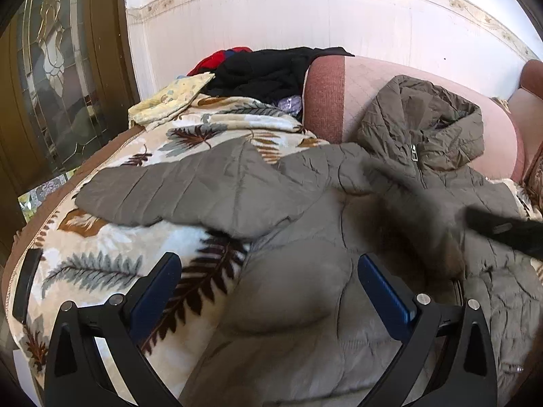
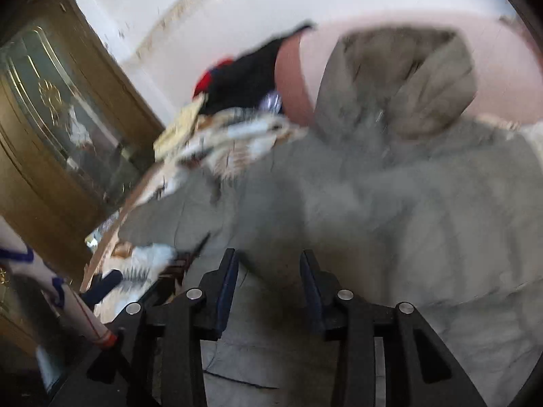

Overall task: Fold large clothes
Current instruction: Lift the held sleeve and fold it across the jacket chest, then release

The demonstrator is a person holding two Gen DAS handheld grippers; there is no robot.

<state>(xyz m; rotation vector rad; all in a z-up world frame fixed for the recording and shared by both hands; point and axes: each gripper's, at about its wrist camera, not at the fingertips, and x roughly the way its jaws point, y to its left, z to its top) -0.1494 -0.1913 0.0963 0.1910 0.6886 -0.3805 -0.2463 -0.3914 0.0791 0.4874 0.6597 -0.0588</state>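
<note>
A grey-brown quilted hooded jacket (image 1: 305,210) lies spread on a leaf-patterned blanket (image 1: 112,264), its hood (image 1: 437,115) propped against a pink cushion and one sleeve (image 1: 163,193) stretched left. My left gripper (image 1: 269,264) is open and empty, just above the jacket's lower body. My right gripper (image 2: 268,261) is open with a narrower gap, empty, hovering over the jacket (image 2: 390,203); this view is blurred. The right gripper's dark finger shows in the left wrist view (image 1: 502,230) over the jacket's right side.
A pile of black and red clothes (image 1: 264,71) and a yellow cloth (image 1: 169,98) sit at the sofa's far end. A pink cushion (image 1: 383,81) backs the jacket. A brown glazed door (image 1: 57,68) stands at left beyond the blanket's edge.
</note>
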